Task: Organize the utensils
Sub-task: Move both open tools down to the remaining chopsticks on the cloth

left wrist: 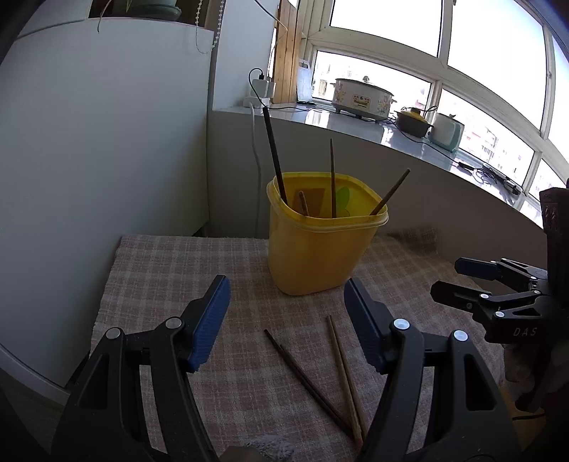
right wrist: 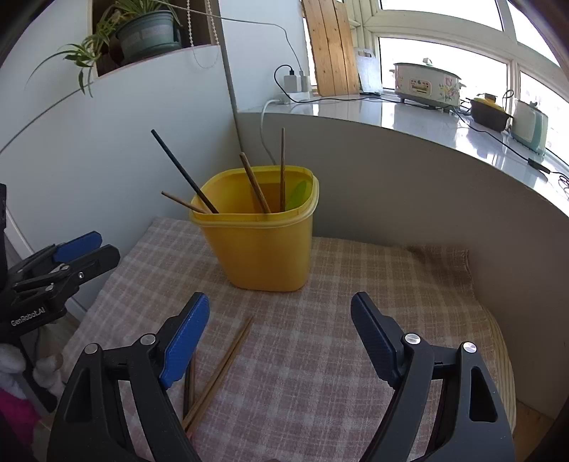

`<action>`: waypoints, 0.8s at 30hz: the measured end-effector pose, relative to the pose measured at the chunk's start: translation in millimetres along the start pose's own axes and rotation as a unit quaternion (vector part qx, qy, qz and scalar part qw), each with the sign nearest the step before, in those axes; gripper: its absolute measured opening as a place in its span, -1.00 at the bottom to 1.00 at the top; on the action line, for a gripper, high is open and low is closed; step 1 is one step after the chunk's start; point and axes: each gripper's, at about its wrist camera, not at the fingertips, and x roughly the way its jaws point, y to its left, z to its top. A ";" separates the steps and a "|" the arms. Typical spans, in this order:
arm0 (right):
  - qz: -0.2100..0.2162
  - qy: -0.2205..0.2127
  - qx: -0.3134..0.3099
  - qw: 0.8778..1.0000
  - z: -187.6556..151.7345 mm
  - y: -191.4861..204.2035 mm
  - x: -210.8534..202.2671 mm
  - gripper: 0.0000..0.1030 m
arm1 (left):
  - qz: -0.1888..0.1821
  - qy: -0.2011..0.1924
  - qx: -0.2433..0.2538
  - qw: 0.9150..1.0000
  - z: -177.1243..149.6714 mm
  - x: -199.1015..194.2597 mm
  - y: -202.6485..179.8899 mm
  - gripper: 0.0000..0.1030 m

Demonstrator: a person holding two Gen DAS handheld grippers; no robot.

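A yellow plastic tub (left wrist: 320,245) stands on a checked cloth (left wrist: 170,284) and holds several chopsticks (left wrist: 332,177) upright or leaning; it also shows in the right wrist view (right wrist: 263,248). Several loose chopsticks (left wrist: 341,366) lie flat on the cloth in front of the tub, also in the right wrist view (right wrist: 220,366). My left gripper (left wrist: 286,312) is open and empty, above the loose chopsticks. My right gripper (right wrist: 281,327) is open and empty, just right of them; it shows at the right edge of the left wrist view (left wrist: 462,280).
A grey curved ledge (right wrist: 409,170) wraps behind and right of the cloth, with a white counter (right wrist: 409,110) carrying a cooker (right wrist: 426,85), pots and cables. A white cabinet wall (left wrist: 106,142) stands on the left. A potted plant (right wrist: 142,32) sits above.
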 end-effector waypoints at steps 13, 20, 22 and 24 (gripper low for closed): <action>0.076 0.149 0.065 0.984 -36.4 1.1 58.4 0.20 | -0.060 0.134 -0.067 0.987 -48.3 37.0 24.1 -0.18; 0.104 0.210 0.085 0.969 -53.0 6.4 87.3 -0.40 | -0.062 0.159 -0.071 0.983 -59.8 45.4 27.9 -0.28; 0.114 0.223 0.097 0.963 -54.5 6.5 95.0 -0.46 | -0.062 0.160 -0.069 0.983 -59.8 46.0 27.6 -0.30; 0.118 0.230 0.104 0.960 -55.9 7.2 100.4 -0.53 | -0.064 0.162 -0.066 0.983 -60.2 46.5 25.9 -0.36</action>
